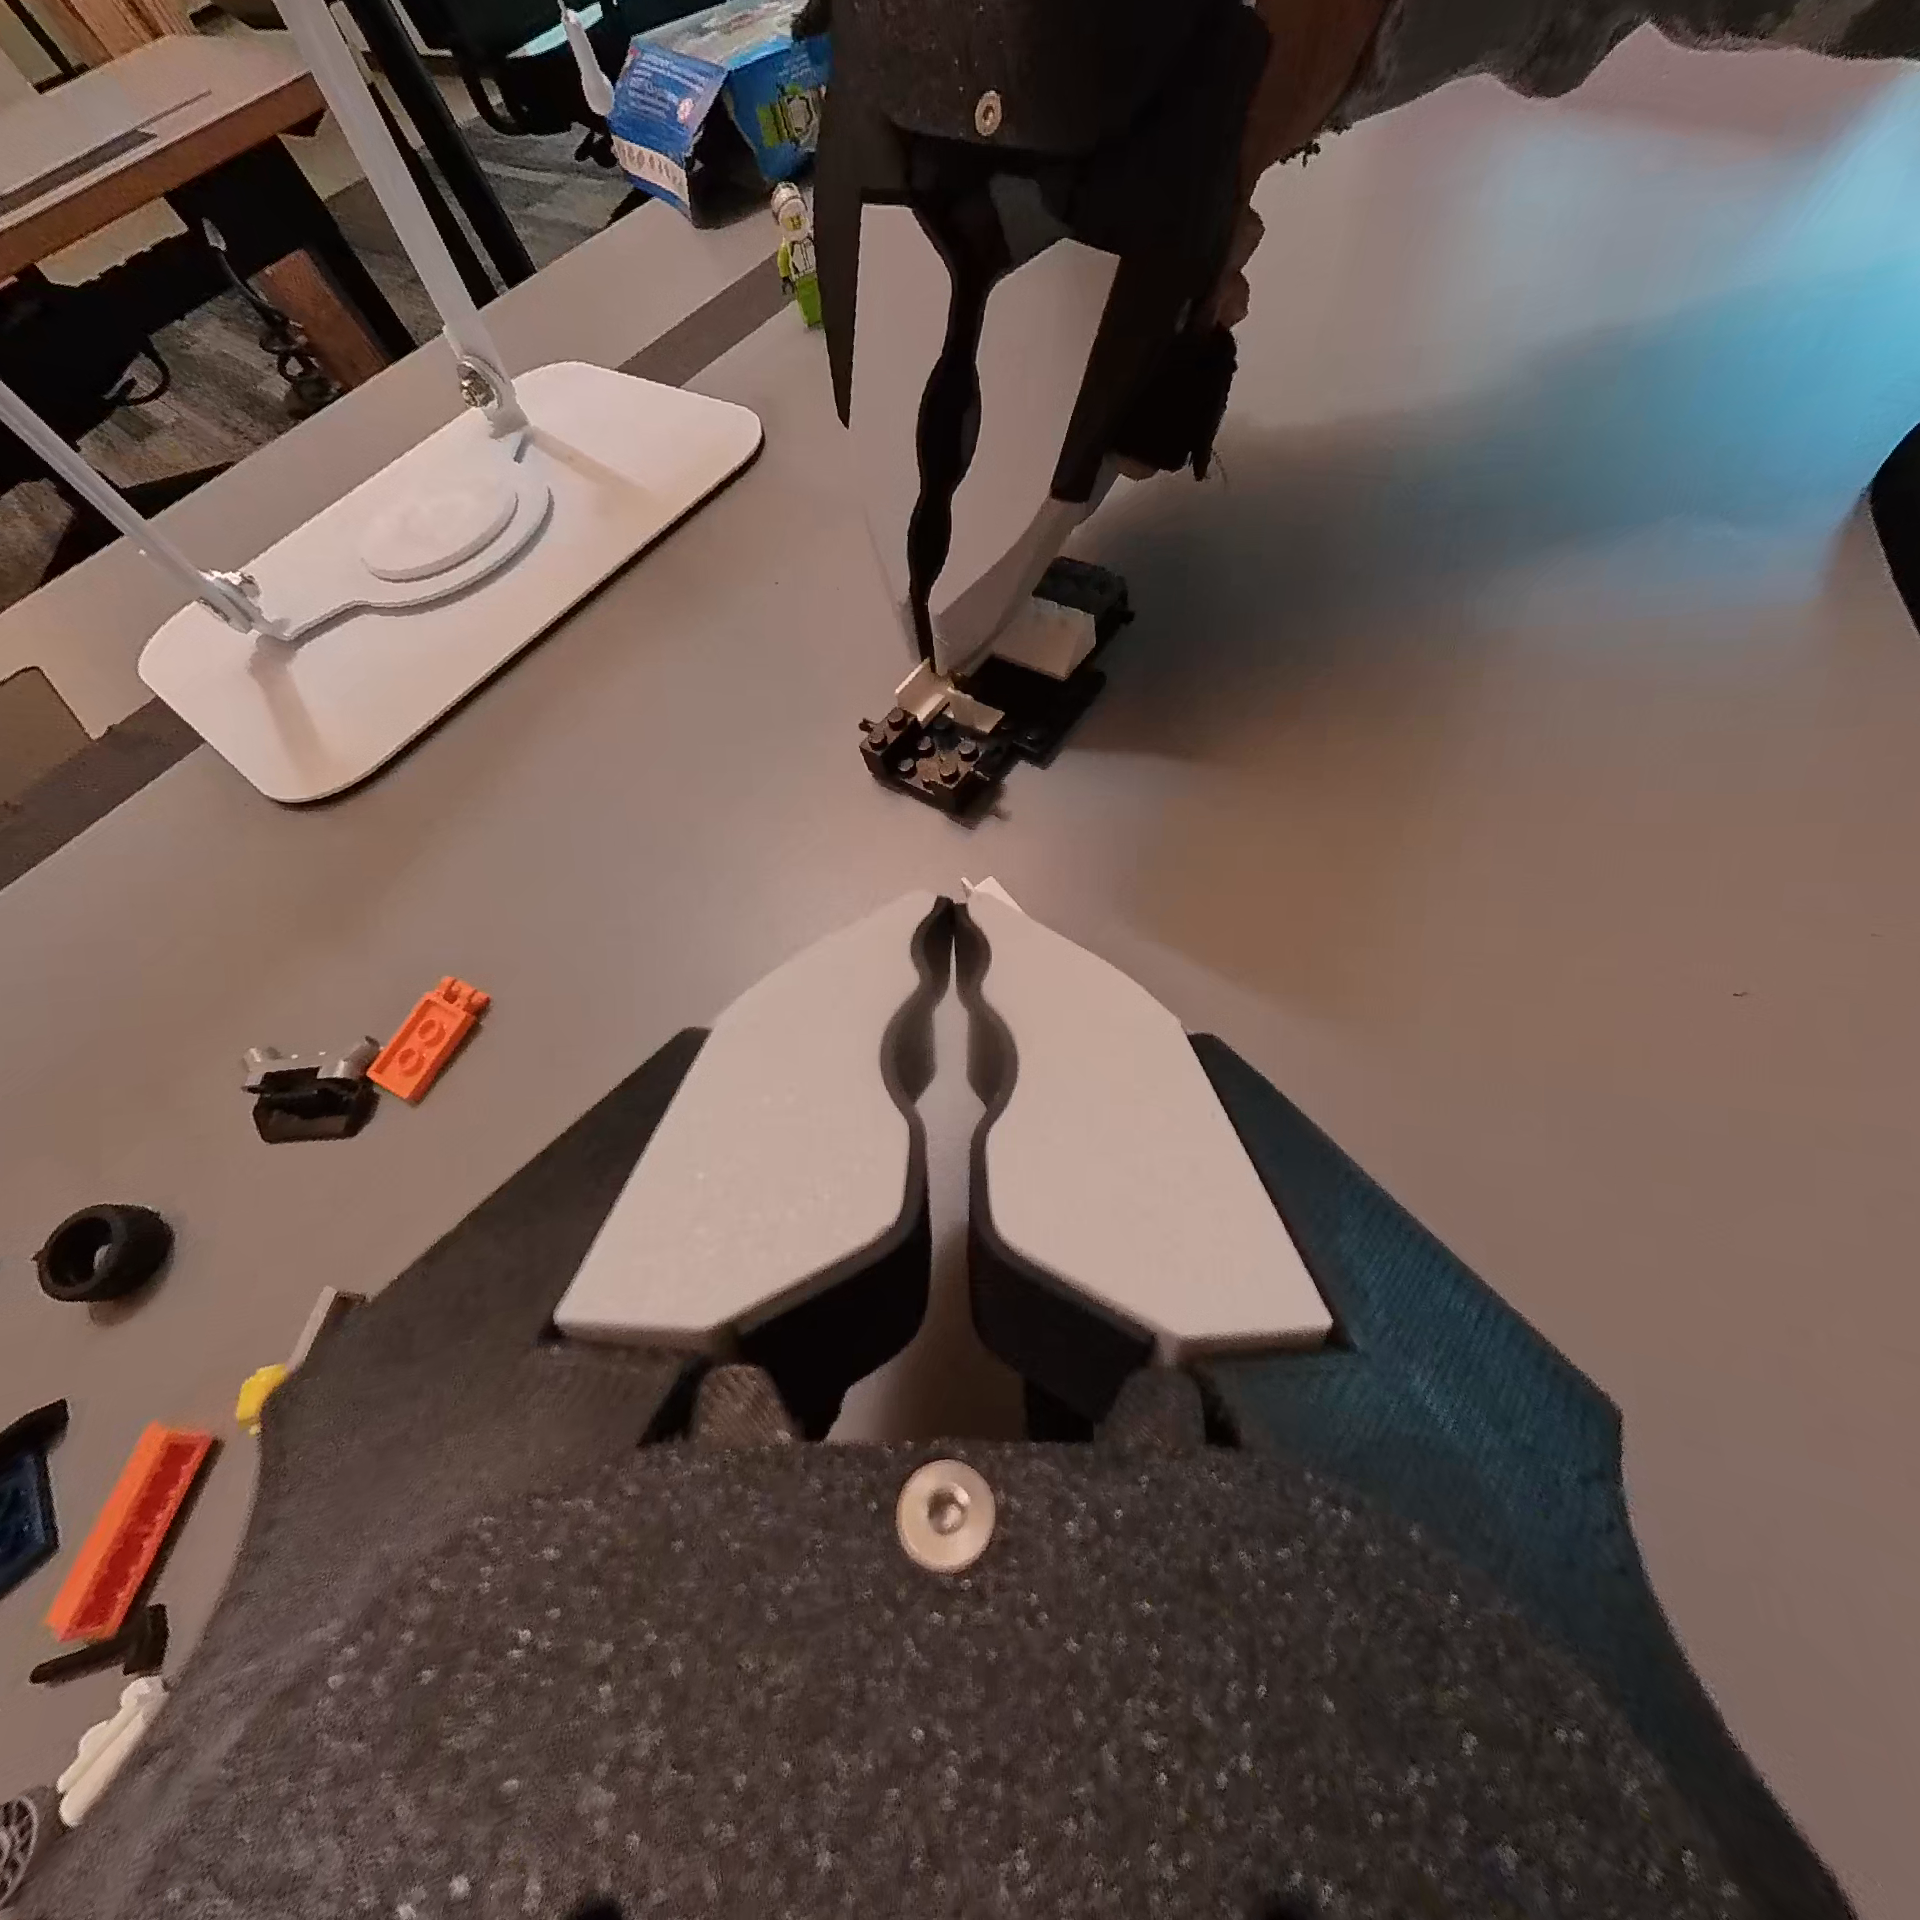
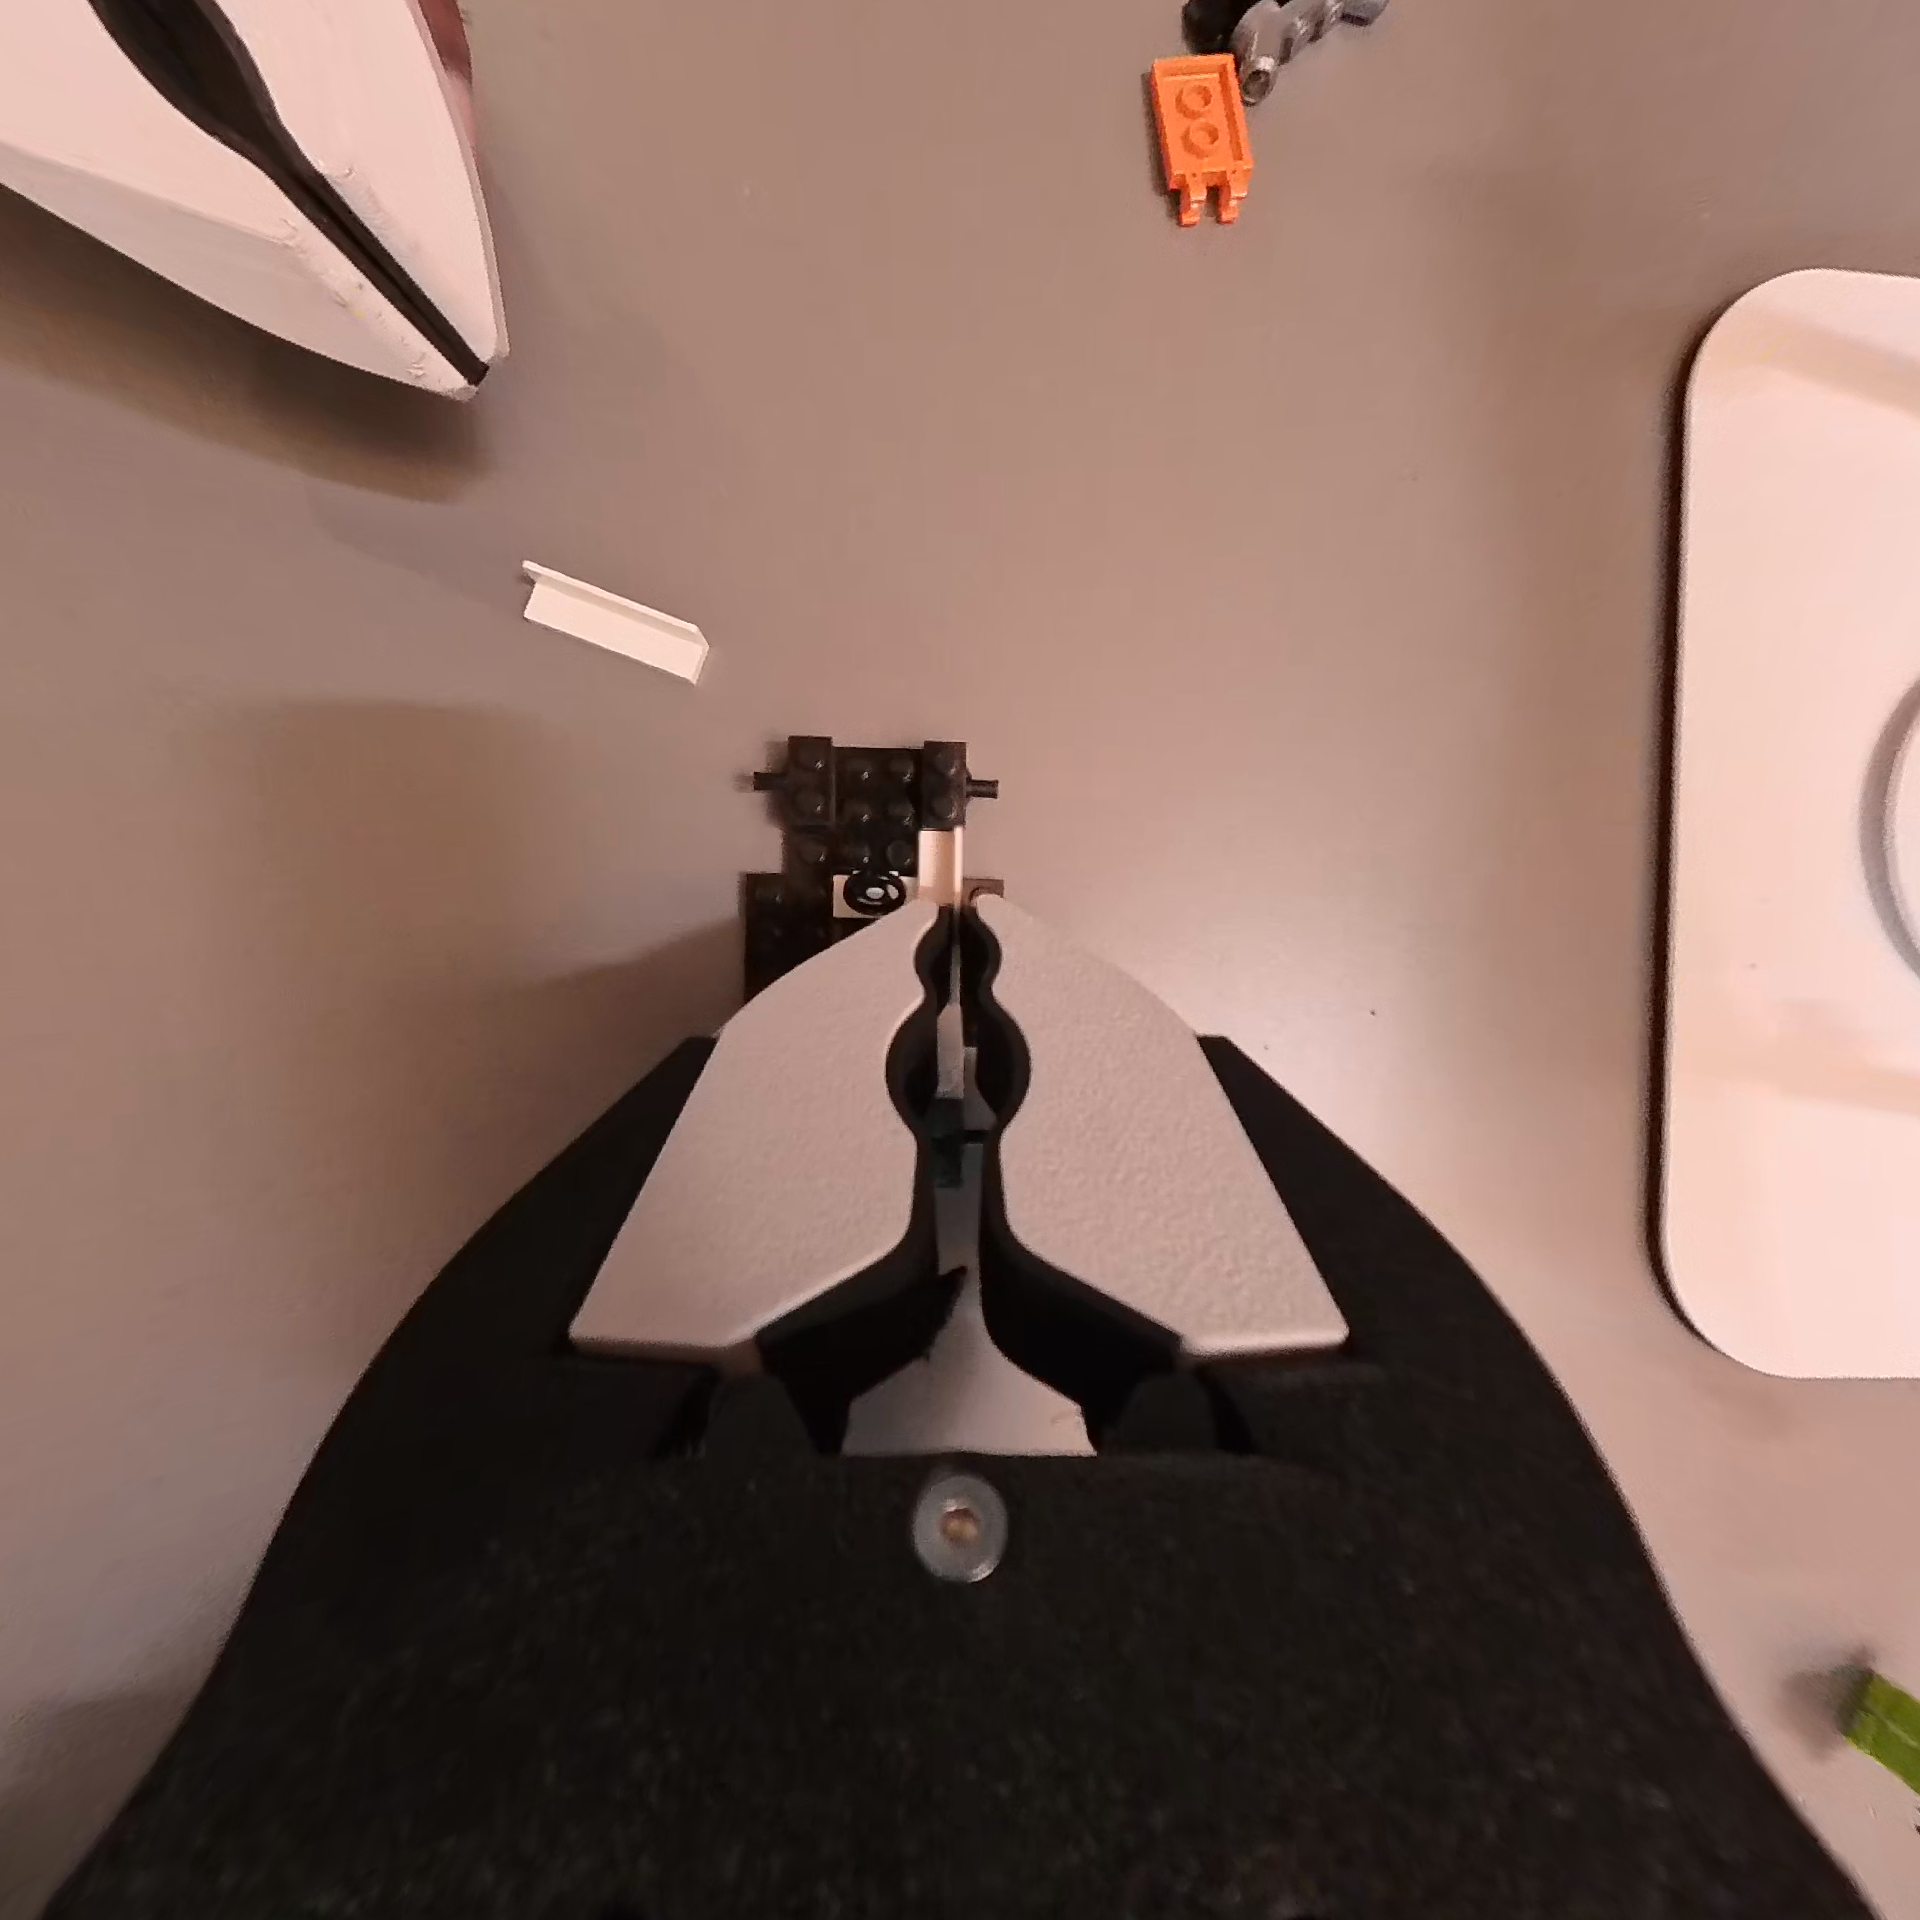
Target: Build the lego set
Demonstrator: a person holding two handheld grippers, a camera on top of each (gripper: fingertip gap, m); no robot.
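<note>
A black Lego chassis (image 1: pixel 961 743) lies on the grey table, with a white block (image 1: pixel 1060 629) on its far end. My right gripper (image 1: pixel 932 665) reaches down from above and is shut on a small white piece (image 1: pixel 923 691) held against the chassis. In the right wrist view the white piece (image 2: pixel 940 857) sticks out past my right gripper (image 2: pixel 951 912), on the right edge of the chassis (image 2: pixel 862 810), beside a steering-wheel tile (image 2: pixel 873 891). My left gripper (image 1: pixel 954 906) is shut and empty, just short of the chassis. A loose white angled piece (image 2: pixel 613 623) lies by its tip.
A white lamp base (image 1: pixel 447 582) stands left of the chassis and shows in the right wrist view (image 2: pixel 1808 831). Loose parts lie at the left: an orange hinge plate (image 1: pixel 426 1039), a grey-black part (image 1: pixel 307 1086), a black tyre (image 1: pixel 104 1252), a long orange plate (image 1: pixel 130 1517). A minifigure (image 1: pixel 800 255) and a box (image 1: pixel 717 104) stand behind. Some 10 centimetres of space lies between my two pairs of fingers. From either gripper's tips it is about 15 centimetres to the orange hinge plate (image 1: pixel 426 1039). Seen from the right wrist view (image 2: pixel 1197 136) as well.
</note>
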